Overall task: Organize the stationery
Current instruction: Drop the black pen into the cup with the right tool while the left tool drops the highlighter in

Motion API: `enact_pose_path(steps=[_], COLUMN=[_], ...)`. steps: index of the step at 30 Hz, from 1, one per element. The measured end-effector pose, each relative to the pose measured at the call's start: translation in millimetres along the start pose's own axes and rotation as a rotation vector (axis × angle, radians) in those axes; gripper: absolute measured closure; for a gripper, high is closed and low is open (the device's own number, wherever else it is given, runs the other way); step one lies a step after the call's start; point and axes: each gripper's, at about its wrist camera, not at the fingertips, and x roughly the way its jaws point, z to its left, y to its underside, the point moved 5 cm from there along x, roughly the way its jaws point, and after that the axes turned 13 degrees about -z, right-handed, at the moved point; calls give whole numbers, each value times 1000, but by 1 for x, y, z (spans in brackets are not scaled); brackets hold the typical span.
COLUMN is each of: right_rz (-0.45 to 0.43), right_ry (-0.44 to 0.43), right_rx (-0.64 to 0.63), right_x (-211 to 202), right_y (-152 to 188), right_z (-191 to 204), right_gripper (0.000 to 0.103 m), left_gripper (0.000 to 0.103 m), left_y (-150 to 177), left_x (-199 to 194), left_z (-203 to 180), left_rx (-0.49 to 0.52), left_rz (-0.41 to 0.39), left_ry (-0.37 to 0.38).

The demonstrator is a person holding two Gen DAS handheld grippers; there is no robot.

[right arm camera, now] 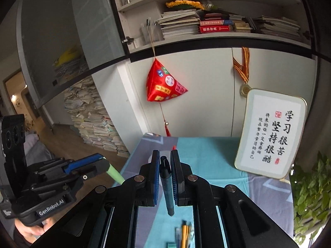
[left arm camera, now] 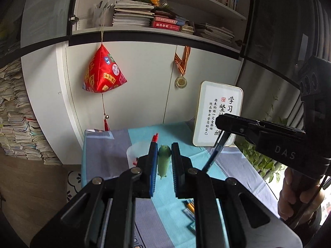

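Note:
My left gripper (left arm camera: 164, 147) is shut on a pale green pen (left arm camera: 164, 162) with a rounded cap, held above the table. Just beyond it stands a translucent cup (left arm camera: 133, 152) with a red pen (left arm camera: 154, 138) sticking out. My right gripper (right arm camera: 164, 155) is shut on a dark blue pen (right arm camera: 167, 188) whose tip hangs downward. In the left wrist view the right gripper (left arm camera: 222, 124) hovers at the right with the dark pen (left arm camera: 213, 155) slanting below it. In the right wrist view the left gripper (right arm camera: 102, 164) is at the left, with the green pen (right arm camera: 115, 174) poking out.
Several loose pens (left arm camera: 190, 208) (right arm camera: 184, 233) lie on the blue and grey tablecloth (left arm camera: 107, 157). A framed calligraphy sign (right arm camera: 271, 134) leans at the table's back right. A leafy plant (right arm camera: 310, 196) stands right of the table. A red pouch (left arm camera: 103, 72) and a medal (left arm camera: 181, 81) hang on the cupboard behind.

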Motion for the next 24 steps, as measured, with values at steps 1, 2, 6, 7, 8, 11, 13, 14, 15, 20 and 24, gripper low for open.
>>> enact_pose_path(steps=[1,2,6,7,8,11,13,14,15,20,24], right_rz=[-7,-15,-44,-45,-42,-25,-15,-17,-18,-14,-76], right_ry=[-9,-14,3,9,15,19,12,16,16,8,13], right_rx=[-1,-4,-2,1,3,24,44,49,50,87,89], right_x=[9,18,50,58,65,84,95,99,103,114,102], right_y=[-5,-9,-18,-18,-16,-6,3,7,12,23,0], right_z=[2,4,5,4,3,-1,-4,-6,-7,-12,-12], right_gripper=[91,91,91,91,91,91,91,91,91,91,91], left_gripper=[92,92,92,92,92,92,92,92,92,92,92], left_y=[-3,-4,1,4,7,19,28,33,38,49,44], left_x=[8,17,56,64,71,87,95,99,103,117,115], left_z=[5,11,31,34,39,47,46,46,46,49,50], left_rx=[-12,-28,-55,-50,-48,-67,-50,-41,-37,-62,-37], left_rz=[-2,1,21,20,22,45,54,62,72,106,96], left_ry=[-7,-9,-34,-39,-62,-66,-69,-71,-72,-56,-74])
